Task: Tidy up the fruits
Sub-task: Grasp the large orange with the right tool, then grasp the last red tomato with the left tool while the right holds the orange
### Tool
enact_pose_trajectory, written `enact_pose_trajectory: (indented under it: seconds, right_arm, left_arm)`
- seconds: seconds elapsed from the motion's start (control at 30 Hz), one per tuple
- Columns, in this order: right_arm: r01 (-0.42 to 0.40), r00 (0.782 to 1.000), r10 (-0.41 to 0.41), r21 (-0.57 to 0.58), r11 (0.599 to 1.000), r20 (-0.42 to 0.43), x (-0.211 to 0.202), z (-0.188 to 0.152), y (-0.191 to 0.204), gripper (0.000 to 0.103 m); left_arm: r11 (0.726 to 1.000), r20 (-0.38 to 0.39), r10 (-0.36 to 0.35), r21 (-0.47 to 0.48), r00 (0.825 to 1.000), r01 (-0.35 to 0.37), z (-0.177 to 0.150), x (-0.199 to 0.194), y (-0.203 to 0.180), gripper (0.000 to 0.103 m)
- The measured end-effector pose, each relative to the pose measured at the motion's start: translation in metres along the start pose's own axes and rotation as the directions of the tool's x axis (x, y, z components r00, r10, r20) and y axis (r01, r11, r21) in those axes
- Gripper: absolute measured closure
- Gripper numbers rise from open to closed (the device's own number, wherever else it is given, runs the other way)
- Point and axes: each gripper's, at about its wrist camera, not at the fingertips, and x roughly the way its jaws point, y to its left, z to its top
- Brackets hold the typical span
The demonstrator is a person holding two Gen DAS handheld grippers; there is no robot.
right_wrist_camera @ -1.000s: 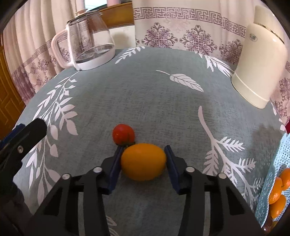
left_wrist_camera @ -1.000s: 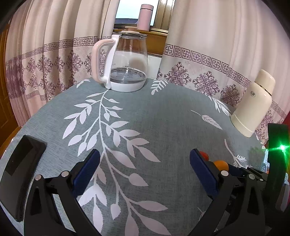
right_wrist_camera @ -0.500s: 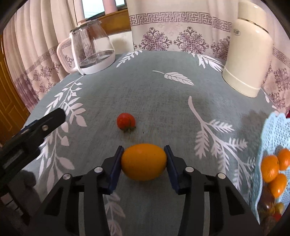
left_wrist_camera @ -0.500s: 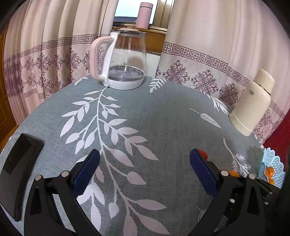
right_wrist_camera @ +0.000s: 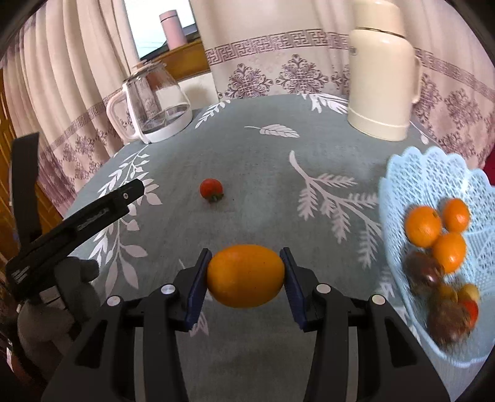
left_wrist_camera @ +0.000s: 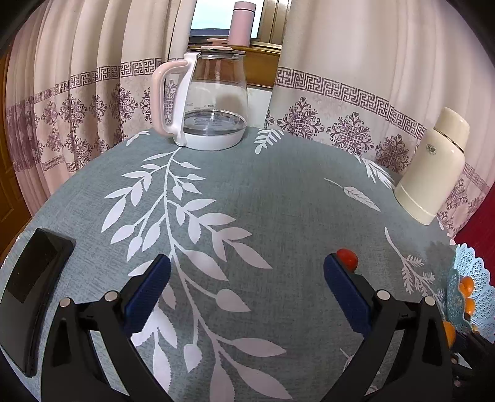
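Clamping an orange fruit (right_wrist_camera: 246, 276), right tongs (right_wrist_camera: 246, 278) — left tongs (left_wrist_camera: 247, 292) apart, cherry tomato (right_wrist_camera: 211, 188) beyond, basket (right_wrist_camera: 433, 173) beside

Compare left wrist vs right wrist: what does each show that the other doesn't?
Left wrist only: the open left gripper and a black device at the table edge.
Right wrist only: the right gripper shut on an orange fruit, and the basket's contents clearly.
Both: tomato, kettle, thermos, blue basket, pink bottle.
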Motion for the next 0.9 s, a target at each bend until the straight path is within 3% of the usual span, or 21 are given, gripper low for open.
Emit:
enact_pose_trajectory:
  seconds: [0.3, 0.5, 0.9]
  right_arm:
    - [0.015, 0.999, -0.017, 0.048, 0.999, 0.036, -0.025, -0.021, -0.015, 0.057]
    - [0.029, 0.998, -0.031, 0.040, 0.999, 0.056, -0.029, -0.027, -0.015, 0.057]
    - [0.019, 0.996, -0.023, 0.043, 0.999, 0.089, -0.035, -0.031, -0.017, 0.057]
  left_arm:
    - [1.000, -0.007, -0.002, 0.000, 1.000, 0.002, 0.000, 0.003, -0.002, 0.003]
    - [0.999, -0.030, -0.051, 0.007, 0.998, 0.051, 0.003, 0.009, -0.010, 0.003]
    - [0.977, -0.108, -0.131, 0.153, 0.985, 0.147, 0.007, 0.031, -0.063, 0.004]
